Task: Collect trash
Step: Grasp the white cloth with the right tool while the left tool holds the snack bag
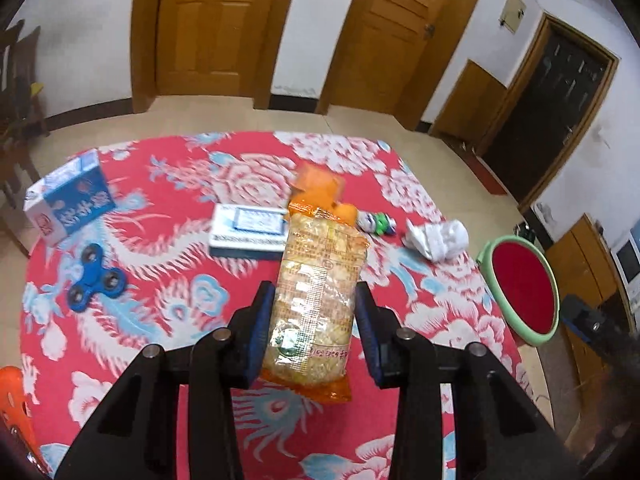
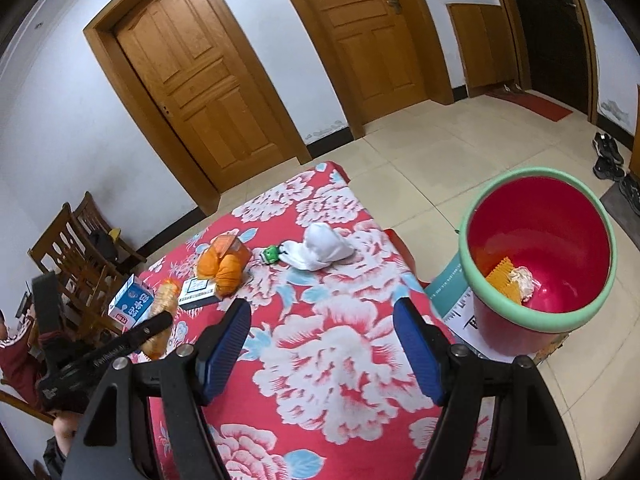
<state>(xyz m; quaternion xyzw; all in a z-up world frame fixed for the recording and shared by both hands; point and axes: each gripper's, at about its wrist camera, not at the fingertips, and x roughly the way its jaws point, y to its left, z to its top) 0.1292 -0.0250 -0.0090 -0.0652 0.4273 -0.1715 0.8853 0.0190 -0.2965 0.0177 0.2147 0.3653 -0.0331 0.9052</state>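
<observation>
Left gripper (image 1: pixel 316 320): I clamp the snack packet (image 1: pixel 320 280) by its middle, clear of the tablecloth (image 1: pixel 160 184), to carry it | bin (image 1: pixel 524 288) at 3 o'clock | right gripper (image 2: pixel 324 344): wide, empty | only the right view shows inside the bin (image 2: pixel 560 240): trash lies there.

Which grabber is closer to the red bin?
Right. The right gripper hangs open over the table beside the red bin; the left gripper, gripping the snack packet, is farther across the table.
</observation>
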